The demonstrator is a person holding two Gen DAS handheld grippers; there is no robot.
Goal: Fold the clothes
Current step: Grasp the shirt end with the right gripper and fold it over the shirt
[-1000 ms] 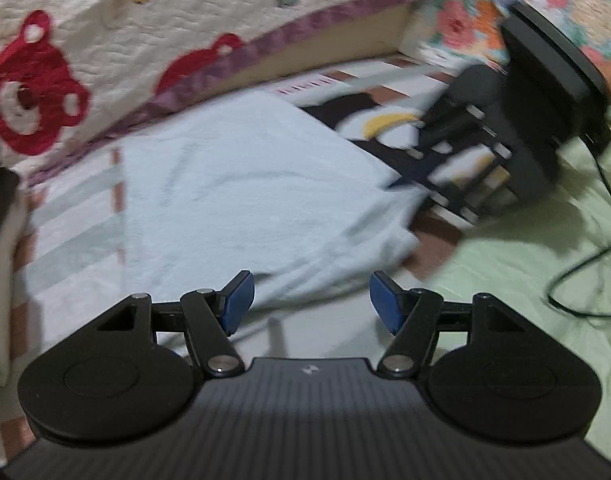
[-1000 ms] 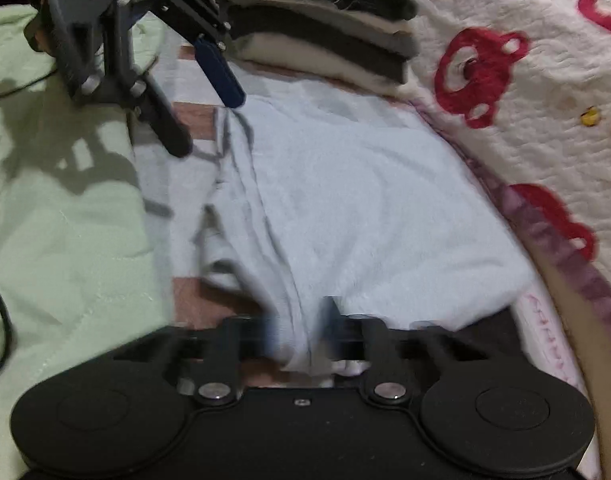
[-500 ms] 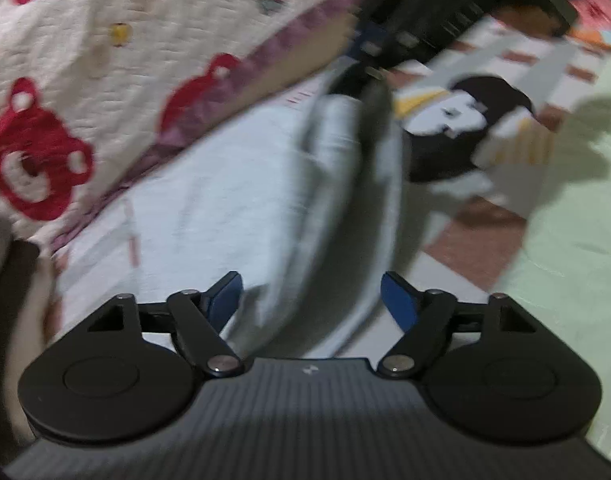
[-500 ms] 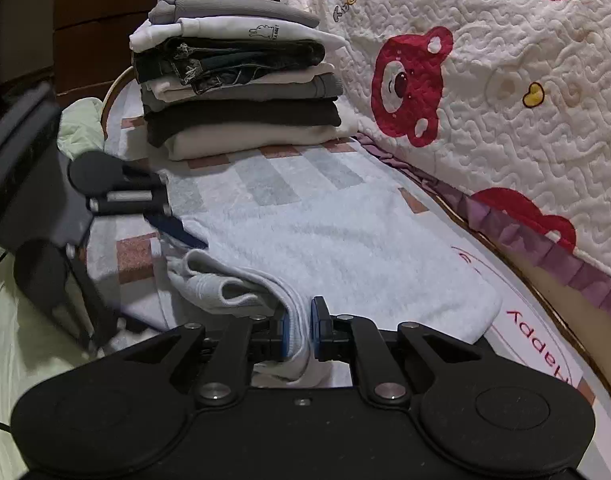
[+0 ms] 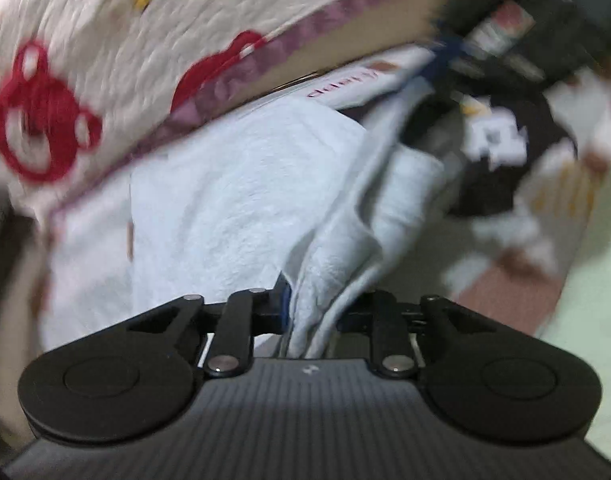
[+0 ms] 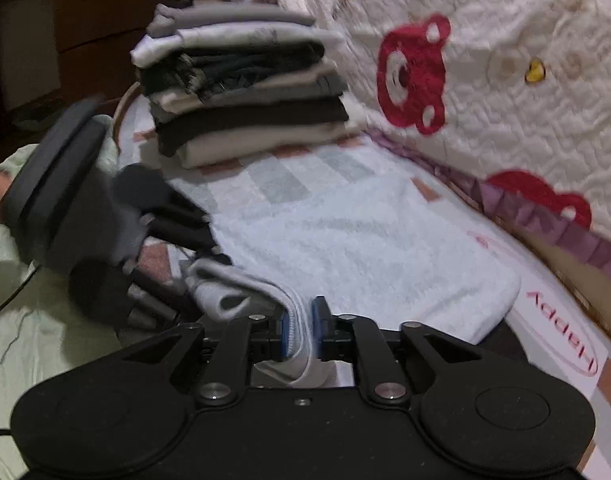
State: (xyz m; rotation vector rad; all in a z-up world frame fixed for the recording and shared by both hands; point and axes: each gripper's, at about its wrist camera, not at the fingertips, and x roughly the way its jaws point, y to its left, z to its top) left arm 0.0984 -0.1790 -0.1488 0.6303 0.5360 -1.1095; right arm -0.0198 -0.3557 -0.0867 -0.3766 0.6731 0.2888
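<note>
While you read the left wrist view, count one pale blue garment (image 5: 233,200), lying on the patterned sheet (image 5: 505,280) with its near edge bunched and lifted. Your left gripper (image 5: 313,312) is pressed together on that bunched edge; cloth fills the gap between the fingers. The right gripper (image 5: 445,64) appears at the upper right, blurred, pinching the far end of the same lifted fold. One bear-print quilt (image 5: 105,60) borders the garment along its far side, so open room lies only toward the sheet on the right. Motion blur hides finer detail.

Turning to the right wrist view, you see the same single garment (image 6: 365,240) spread flat ahead, its right edge close to the quilt (image 6: 505,60). Your right gripper (image 6: 301,332) is clamped on a rolled, ribbed edge of the cloth. The left gripper (image 6: 193,276) sits just left of the fold, blurred, its fingers at the cloth. One stack of folded clothes (image 6: 245,84) stands beyond the garment's far edge; roughly seven layers show, though an exact count is uncertain. A green blanket (image 6: 45,320) lies at the left with one black cable (image 6: 9,300) across it.
</note>
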